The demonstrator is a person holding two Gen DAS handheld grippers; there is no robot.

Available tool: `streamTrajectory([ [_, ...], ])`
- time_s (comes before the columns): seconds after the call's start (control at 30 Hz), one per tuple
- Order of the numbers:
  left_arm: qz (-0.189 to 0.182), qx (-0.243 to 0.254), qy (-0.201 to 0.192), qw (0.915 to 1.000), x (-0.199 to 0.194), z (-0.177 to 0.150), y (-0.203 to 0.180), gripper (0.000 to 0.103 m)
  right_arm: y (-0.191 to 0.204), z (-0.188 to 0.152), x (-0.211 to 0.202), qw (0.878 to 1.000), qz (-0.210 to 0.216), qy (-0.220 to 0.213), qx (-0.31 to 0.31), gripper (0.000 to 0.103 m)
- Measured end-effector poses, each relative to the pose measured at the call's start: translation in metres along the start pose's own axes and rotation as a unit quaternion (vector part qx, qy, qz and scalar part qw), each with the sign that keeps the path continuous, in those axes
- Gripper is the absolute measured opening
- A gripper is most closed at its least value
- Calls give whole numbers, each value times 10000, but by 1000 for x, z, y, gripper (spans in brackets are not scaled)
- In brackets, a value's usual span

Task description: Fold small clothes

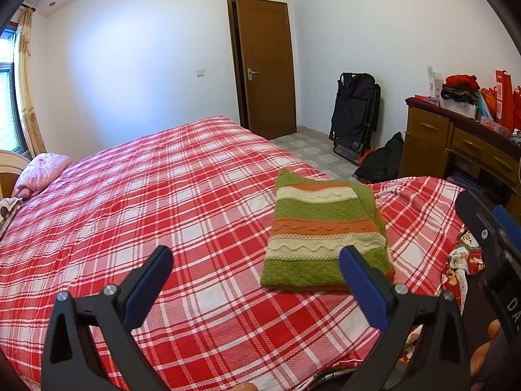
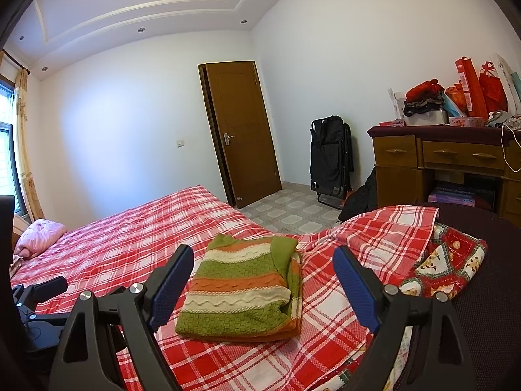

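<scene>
A small knitted sweater with green, orange and cream stripes lies folded into a flat rectangle on the red plaid bed sheet. It also shows in the right wrist view. My left gripper is open and empty, held above the sheet just short of the sweater's near left corner. My right gripper is open and empty, held above and in front of the sweater. The right gripper's body shows at the right edge of the left wrist view; the left gripper shows at the left edge of the right wrist view.
A pink quilt lies at the bed's far left. A patterned red blanket hangs at the bed's right corner. Beyond the bed stand a wooden desk piled with bags, a folded black chair and a brown door.
</scene>
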State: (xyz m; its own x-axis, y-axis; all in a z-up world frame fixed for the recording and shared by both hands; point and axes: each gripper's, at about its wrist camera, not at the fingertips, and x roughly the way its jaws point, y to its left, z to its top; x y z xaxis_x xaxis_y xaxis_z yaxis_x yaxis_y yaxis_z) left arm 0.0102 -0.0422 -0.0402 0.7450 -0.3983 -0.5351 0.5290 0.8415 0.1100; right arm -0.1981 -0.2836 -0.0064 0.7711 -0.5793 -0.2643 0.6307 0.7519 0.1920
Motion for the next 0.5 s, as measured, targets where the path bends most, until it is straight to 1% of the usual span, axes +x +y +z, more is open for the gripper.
streamTrajectory([
  [0.5,48,-17,-21,10000,2,0,1,103,-1,-1,0,10000,-16,19,22,88],
])
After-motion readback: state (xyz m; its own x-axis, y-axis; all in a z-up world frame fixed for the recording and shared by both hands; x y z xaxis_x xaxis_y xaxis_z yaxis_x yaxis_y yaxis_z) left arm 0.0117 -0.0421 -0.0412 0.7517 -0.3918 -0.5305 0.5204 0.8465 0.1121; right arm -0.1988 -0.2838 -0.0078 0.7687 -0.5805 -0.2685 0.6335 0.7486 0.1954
